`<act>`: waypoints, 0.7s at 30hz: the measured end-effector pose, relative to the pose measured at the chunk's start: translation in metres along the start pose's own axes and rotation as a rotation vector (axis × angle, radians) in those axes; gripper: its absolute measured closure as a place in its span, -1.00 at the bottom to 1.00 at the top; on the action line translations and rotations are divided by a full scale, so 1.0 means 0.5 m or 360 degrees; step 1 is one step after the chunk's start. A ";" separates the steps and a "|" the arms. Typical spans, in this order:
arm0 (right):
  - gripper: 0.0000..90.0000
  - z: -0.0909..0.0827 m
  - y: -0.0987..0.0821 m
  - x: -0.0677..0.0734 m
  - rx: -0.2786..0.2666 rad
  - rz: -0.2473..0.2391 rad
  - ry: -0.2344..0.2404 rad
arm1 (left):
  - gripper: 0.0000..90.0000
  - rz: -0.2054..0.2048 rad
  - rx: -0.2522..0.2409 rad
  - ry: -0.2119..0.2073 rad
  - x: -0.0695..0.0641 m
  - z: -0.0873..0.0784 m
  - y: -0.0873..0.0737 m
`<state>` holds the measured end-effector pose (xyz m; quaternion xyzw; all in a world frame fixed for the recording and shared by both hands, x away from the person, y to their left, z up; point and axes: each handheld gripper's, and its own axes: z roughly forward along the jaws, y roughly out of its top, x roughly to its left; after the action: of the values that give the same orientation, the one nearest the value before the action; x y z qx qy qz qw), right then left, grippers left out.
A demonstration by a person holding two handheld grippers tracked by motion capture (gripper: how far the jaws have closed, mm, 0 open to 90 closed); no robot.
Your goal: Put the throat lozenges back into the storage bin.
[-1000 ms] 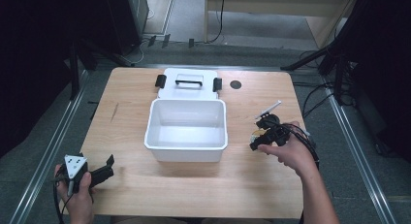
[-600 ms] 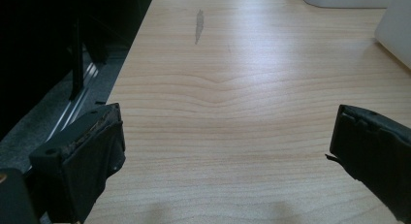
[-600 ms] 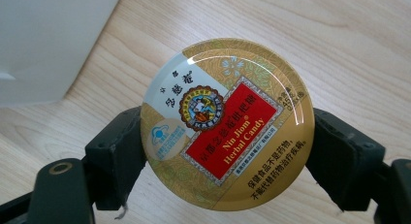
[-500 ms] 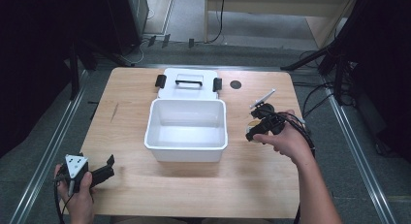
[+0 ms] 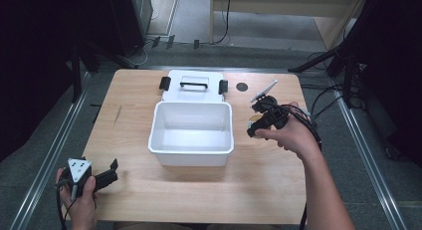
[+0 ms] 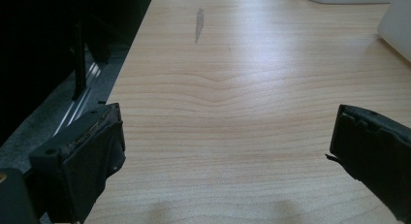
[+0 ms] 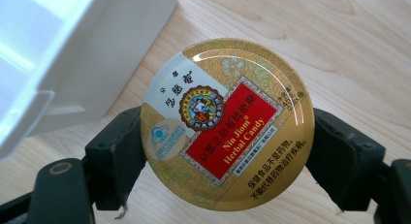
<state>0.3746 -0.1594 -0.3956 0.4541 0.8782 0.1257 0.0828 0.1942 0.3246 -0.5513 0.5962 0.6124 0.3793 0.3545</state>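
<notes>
A round gold candy tin (image 7: 227,123) with a red label sits clamped between the two black jaws of my right gripper (image 7: 228,151). From the high view that gripper (image 5: 255,130) hovers just right of the white bin (image 5: 191,133), the tin (image 5: 255,119) showing as a small gold patch. At the table's front left corner my left gripper (image 5: 113,171) rests open, a hand around its body. In the left gripper view its jaws stand wide apart (image 6: 223,156) over bare wood with nothing between them.
The bin's white lid (image 5: 191,85) with a black handle and clips lies flat behind the bin. A small black disc (image 5: 242,86) lies on the wood at the back. Cables trail off the right table edge (image 5: 308,115). A dark floor rail (image 6: 80,78) runs beside the left edge.
My right gripper has risen off the table with the tin and moved left toward the bin's right wall. The left gripper has stayed put.
</notes>
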 end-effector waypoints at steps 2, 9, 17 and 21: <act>-0.54 -0.008 0.006 0.003 -0.0008 -0.0012 0.0000 | -1.00 0.0000 0.0000 0.0000 0.000 0.000 0.000; -0.53 -0.041 0.028 0.022 -0.0032 -0.0035 0.0036 | -1.00 -0.0001 0.0005 0.0005 0.000 0.000 0.000; -0.53 -0.060 0.053 0.049 -0.0050 -0.0073 0.0075 | -1.00 -0.0001 0.0003 0.0011 0.000 0.001 0.000; -0.53 -0.063 0.067 0.062 -0.0058 -0.0093 0.0096 | -1.00 0.0000 0.0006 0.0009 0.001 0.001 0.001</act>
<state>0.3748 -0.1197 -0.3568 0.4226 0.8907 0.1529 0.0683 0.1946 0.3249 -0.5513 0.5957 0.6141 0.3800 0.3516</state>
